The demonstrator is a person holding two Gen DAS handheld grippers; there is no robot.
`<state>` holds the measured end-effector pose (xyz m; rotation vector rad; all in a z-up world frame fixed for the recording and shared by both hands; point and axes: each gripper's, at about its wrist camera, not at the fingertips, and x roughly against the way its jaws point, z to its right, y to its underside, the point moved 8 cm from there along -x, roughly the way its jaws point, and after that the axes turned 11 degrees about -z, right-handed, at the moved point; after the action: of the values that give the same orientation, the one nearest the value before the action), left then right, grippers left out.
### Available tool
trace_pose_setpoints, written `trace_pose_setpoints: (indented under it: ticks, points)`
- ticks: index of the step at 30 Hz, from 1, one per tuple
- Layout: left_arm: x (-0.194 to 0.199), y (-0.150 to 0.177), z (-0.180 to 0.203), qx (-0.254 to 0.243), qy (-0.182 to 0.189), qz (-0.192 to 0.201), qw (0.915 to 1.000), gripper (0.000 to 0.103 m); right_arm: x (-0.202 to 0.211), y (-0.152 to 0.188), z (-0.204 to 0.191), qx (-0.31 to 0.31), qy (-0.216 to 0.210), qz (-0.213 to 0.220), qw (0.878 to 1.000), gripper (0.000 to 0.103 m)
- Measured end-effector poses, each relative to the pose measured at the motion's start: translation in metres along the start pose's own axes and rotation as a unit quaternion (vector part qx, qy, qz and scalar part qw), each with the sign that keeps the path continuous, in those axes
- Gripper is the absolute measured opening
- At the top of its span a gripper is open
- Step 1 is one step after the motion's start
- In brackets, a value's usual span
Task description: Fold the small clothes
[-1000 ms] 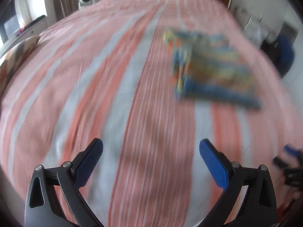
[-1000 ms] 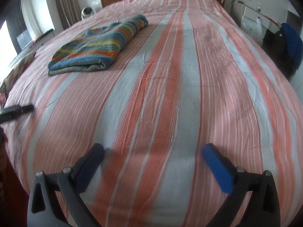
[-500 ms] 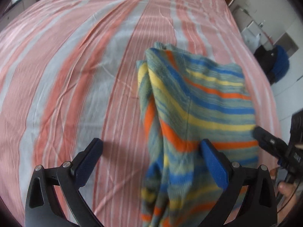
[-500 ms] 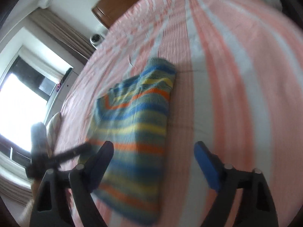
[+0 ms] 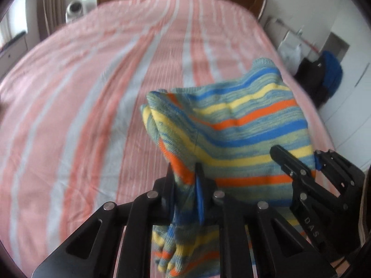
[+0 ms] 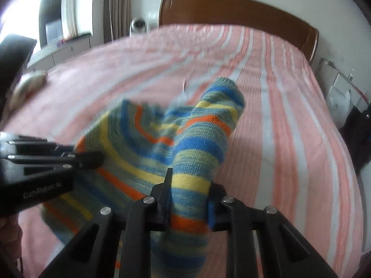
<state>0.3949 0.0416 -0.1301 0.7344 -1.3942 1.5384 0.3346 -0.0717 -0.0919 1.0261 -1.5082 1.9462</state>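
Observation:
A striped knit garment (image 5: 243, 125) in blue, yellow, orange and green is lifted off the pink striped bed (image 5: 92, 92). My left gripper (image 5: 185, 180) is shut on its left edge. My right gripper (image 6: 189, 185) is shut on a thick fold of the same garment (image 6: 201, 139). The right gripper also shows at the right of the left wrist view (image 5: 301, 173), and the left gripper at the left of the right wrist view (image 6: 76, 157). The cloth hangs between them; its lower part is hidden behind the gripper bodies.
A wooden headboard (image 6: 231, 11) stands at the far end of the bed (image 6: 289, 115). A white fan (image 5: 74, 9) and drawers are at the far left. Dark and blue bags (image 5: 324, 81) sit on the floor to the right. A pillow (image 6: 27, 85) lies at the left edge.
Both grippers were open over the flat folded garment. Now both are shut on it and have lifted it off the bed, with the views tilted up toward the headboard.

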Motion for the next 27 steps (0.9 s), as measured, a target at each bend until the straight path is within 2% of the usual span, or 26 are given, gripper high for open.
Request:
trace_pose_setpoints:
  ticks: [3,5,6,7,9,10,11,13,15,18,21,23,24,27]
  points:
    - [0.021,0.0,0.005,-0.003,0.008,0.006,0.9999,0.017,0.029,-0.015,0.003,-0.017,-0.017,0.025,0.999,0.023]
    - [0.014,0.014,0.003,-0.002,0.003,-0.023,0.9997,0.039,0.034,-0.018,0.009,-0.04,-0.035,0.019,0.998,0.024]
    - [0.011,0.021,0.0,-0.002,-0.01,-0.029,0.9995,0.049,0.03,-0.011,0.014,-0.055,-0.046,-0.004,0.997,0.031]
    - [0.01,0.03,-0.006,-0.005,-0.031,-0.03,0.9991,0.063,0.026,-0.003,0.017,-0.066,-0.055,-0.022,0.996,0.037]
    - [0.024,0.063,-0.016,-0.018,-0.084,0.0,0.9963,0.072,0.022,0.018,0.031,-0.084,-0.061,-0.044,0.994,0.09]
    - [0.031,0.073,-0.017,-0.022,-0.098,0.011,0.9949,0.081,0.028,0.033,0.038,-0.089,-0.058,-0.041,0.993,0.095]
    - [0.041,0.086,-0.017,-0.027,-0.116,0.027,0.9926,0.092,0.033,0.044,0.045,-0.089,-0.052,-0.038,0.994,0.096]
    - [0.063,0.108,-0.015,-0.03,-0.147,0.066,0.9865,0.103,0.05,0.073,0.05,-0.077,-0.034,-0.039,0.996,0.096]
    - [0.085,0.121,-0.008,-0.028,-0.171,0.1,0.9797,0.103,0.069,0.094,0.052,-0.074,-0.029,-0.036,0.996,0.096]
    - [0.115,0.146,0.0,-0.023,-0.216,0.103,0.9706,0.103,0.112,0.119,0.049,-0.078,-0.031,-0.024,0.996,0.096]
    - [0.143,0.169,0.008,-0.017,-0.232,0.12,0.9652,0.103,0.159,0.138,0.043,-0.077,-0.022,-0.009,0.997,0.103]
    - [0.154,0.19,0.012,-0.023,-0.237,0.098,0.9663,0.103,0.183,0.152,0.034,-0.068,-0.017,-0.009,0.997,0.103]
    - [0.155,0.199,0.015,-0.026,-0.228,0.078,0.9701,0.103,0.192,0.159,0.029,-0.064,-0.012,-0.012,0.998,0.103]
    - [0.158,0.215,0.024,-0.008,-0.176,0.052,0.983,0.103,0.207,0.184,0.016,-0.071,-0.018,-0.025,0.997,0.103]
